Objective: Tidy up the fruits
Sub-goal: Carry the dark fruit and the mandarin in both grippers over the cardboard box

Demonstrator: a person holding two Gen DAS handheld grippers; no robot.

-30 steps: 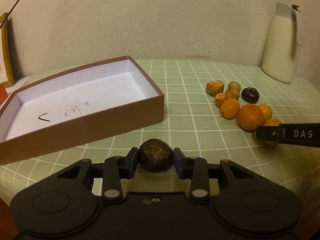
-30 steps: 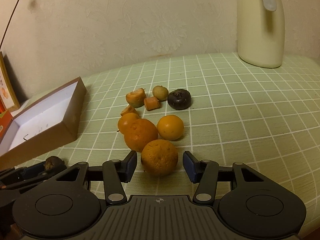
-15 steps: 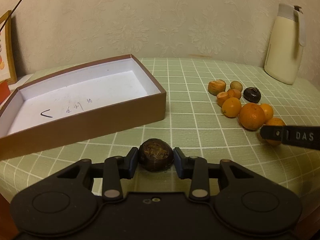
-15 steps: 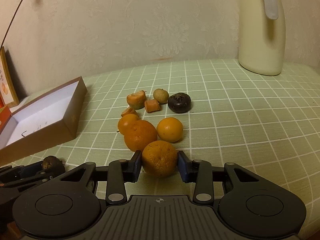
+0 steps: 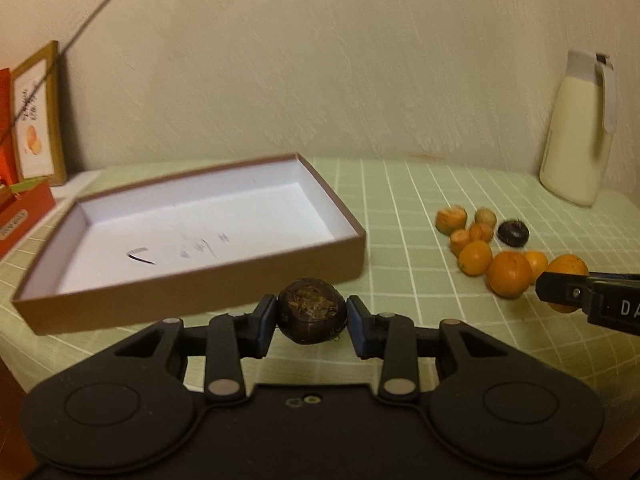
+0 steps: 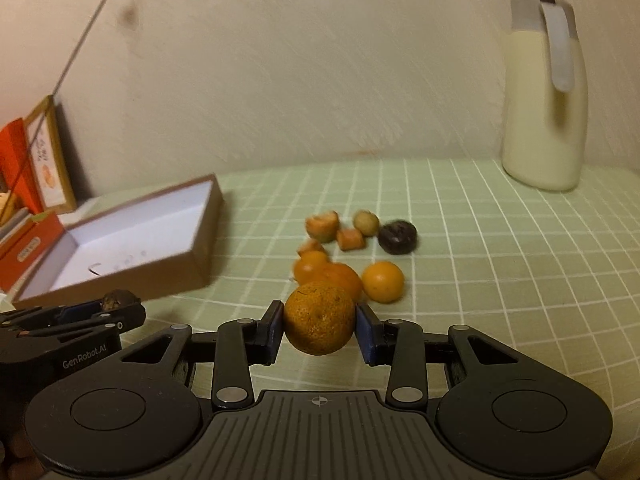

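A dark brown fruit (image 5: 312,317) is clamped between the pads of the left gripper (image 5: 312,326), just short of the near wall of the box (image 5: 200,292). An orange (image 6: 319,318) is pinched by the right gripper (image 6: 320,330), pads pressed on both its sides, in front of the loose pile of fruit (image 6: 348,256) on the tablecloth (image 6: 500,280). The box is seen open-topped, brown outside and white inside, nothing in it but pen marks on the floor; its near rim is blurred. A clear strip of checked cloth is left between the box's right wall and the pile. More bare cloth is seen right of the pile, up to the cream jug (image 6: 544,96) standing by the wall at the table's far right. At the far left a framed picture (image 5: 38,112) and a red carton (image 5: 24,212) are cut off by the frame edge. In the pile, small oranges, cut orange pieces, one greenish fruit and a second dark fruit (image 6: 398,236) are made out; their exact kinds cannot be told through the blur. In the left wrist view the right gripper's tip covers part of the held orange. The near table edge is hidden by both gripper bodies. A thin cord (image 5: 100,12) is seen crossing the wall, top end out of frame.
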